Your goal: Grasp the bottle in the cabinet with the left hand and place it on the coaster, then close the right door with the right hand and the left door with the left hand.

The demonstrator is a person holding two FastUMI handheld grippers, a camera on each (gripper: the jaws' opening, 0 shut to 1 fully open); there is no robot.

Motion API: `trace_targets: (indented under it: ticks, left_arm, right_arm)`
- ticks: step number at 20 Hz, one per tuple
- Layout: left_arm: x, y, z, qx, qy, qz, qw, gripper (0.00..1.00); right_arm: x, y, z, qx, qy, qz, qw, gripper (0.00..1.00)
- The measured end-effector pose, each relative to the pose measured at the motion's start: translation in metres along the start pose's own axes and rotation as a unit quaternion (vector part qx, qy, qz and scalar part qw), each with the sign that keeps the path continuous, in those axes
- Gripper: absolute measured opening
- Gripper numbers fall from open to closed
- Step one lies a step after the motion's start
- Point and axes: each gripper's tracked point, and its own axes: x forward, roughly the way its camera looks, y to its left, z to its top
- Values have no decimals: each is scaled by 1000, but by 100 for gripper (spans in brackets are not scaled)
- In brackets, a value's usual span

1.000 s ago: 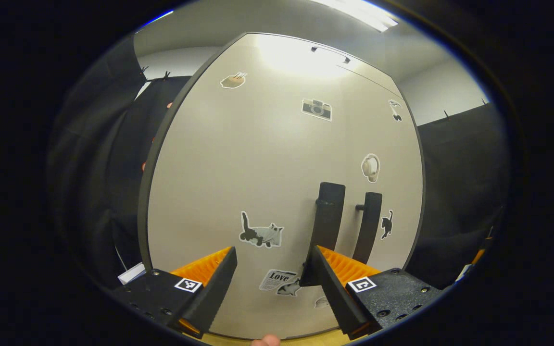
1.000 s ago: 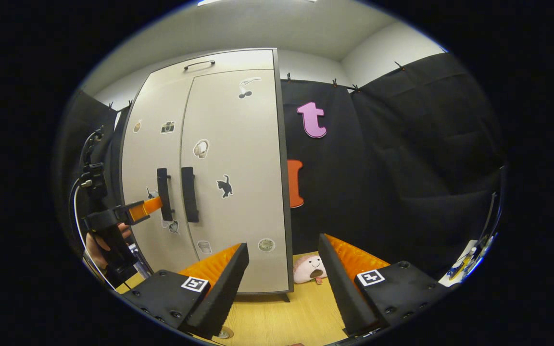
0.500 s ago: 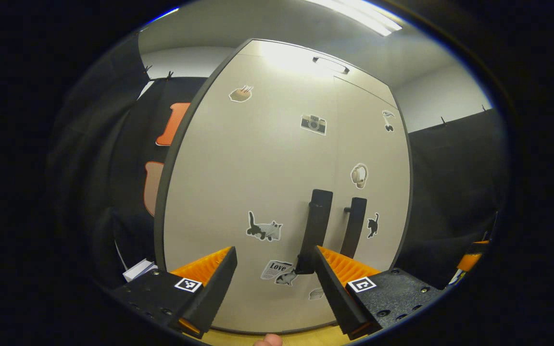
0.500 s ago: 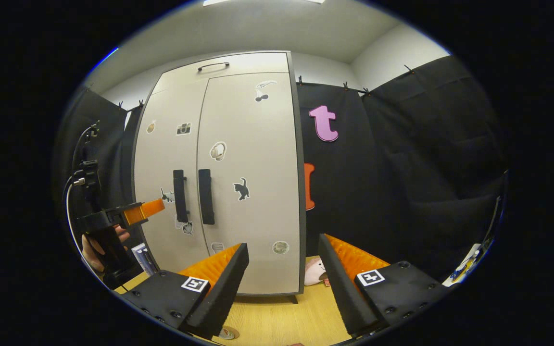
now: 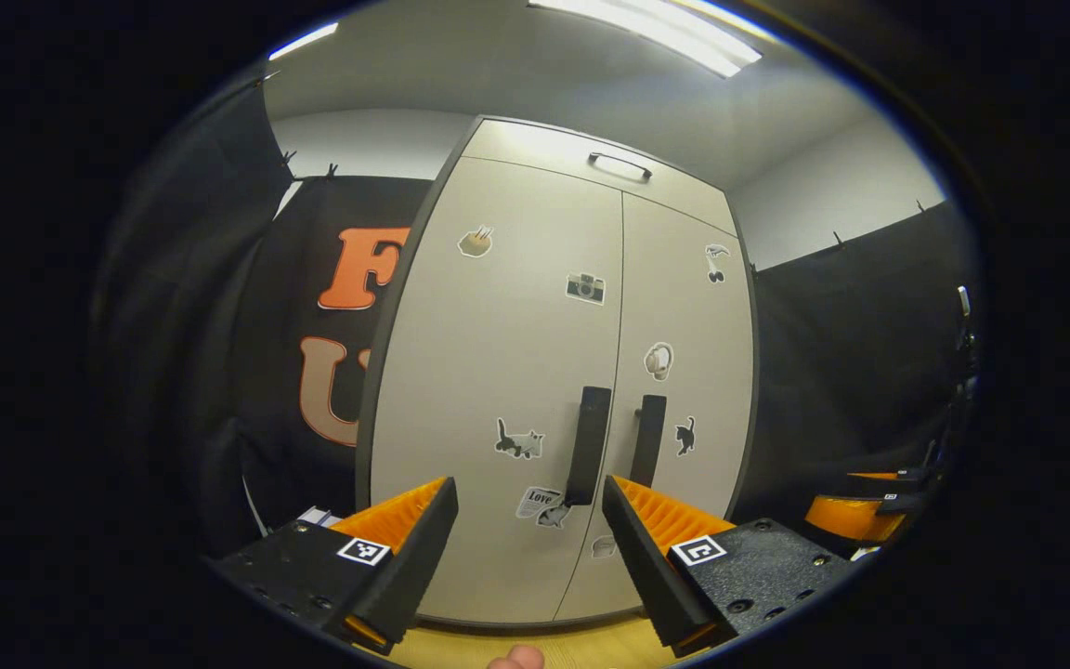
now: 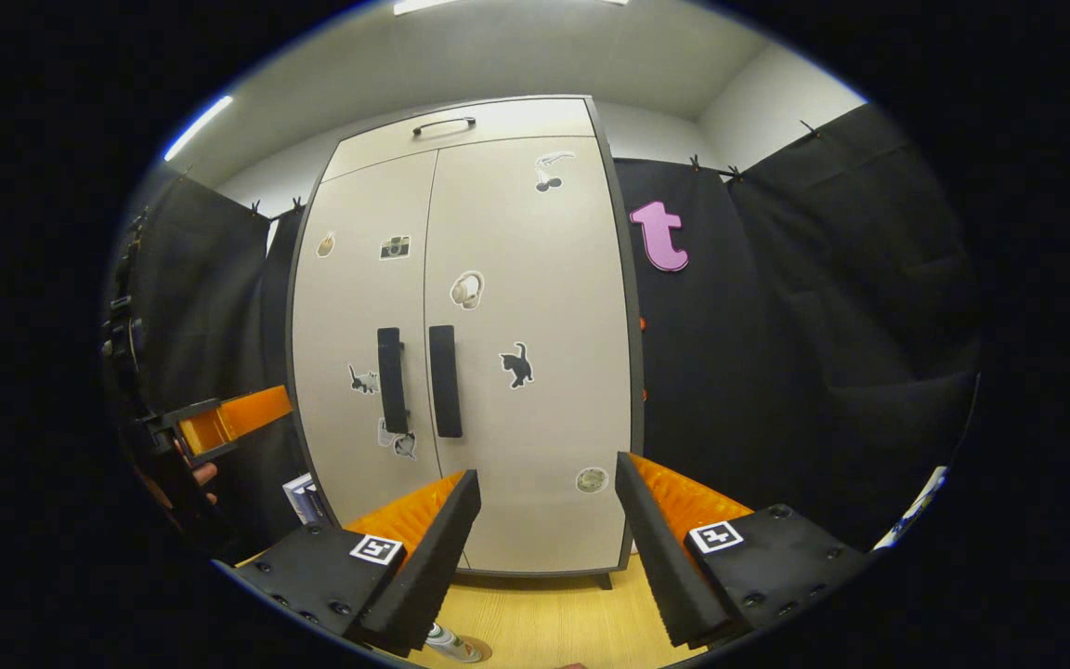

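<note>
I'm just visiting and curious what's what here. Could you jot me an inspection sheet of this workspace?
Surface: wooden tabletop, pale.
Job's things: left door and right door shut; bottle cap at bottom edge in the right gripper view; coaster not made out.
Clutter: stickers on doors; small box beside cabinet.
Grippers: left gripper open, empty; right gripper open, empty.
Cables: nothing seen clearly.
Surroundings: black cloth walls, ceiling light.

Both views face the closed cabinet from low down. The left gripper view looks from its left, the right gripper view more head-on. They share its doors.
</note>
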Motion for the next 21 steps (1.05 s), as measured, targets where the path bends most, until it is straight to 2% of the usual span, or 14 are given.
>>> trace_targets:
  ticks: [9,10,21]
  left_arm:
    - [-32,10,-15,-3,23,8,1000,95]
    - [-33,11,-18,-5,26,8,1000,95]
    - [-38,8,-27,-17,38,4,999,95]
  right_arm:
    - [-9,-6,14,1,-18,-10,1000,97]
    - [-9,-8,14,1,-18,-12,1000,88]
    - [-12,-10,15,10,-24,-10,1000,88]
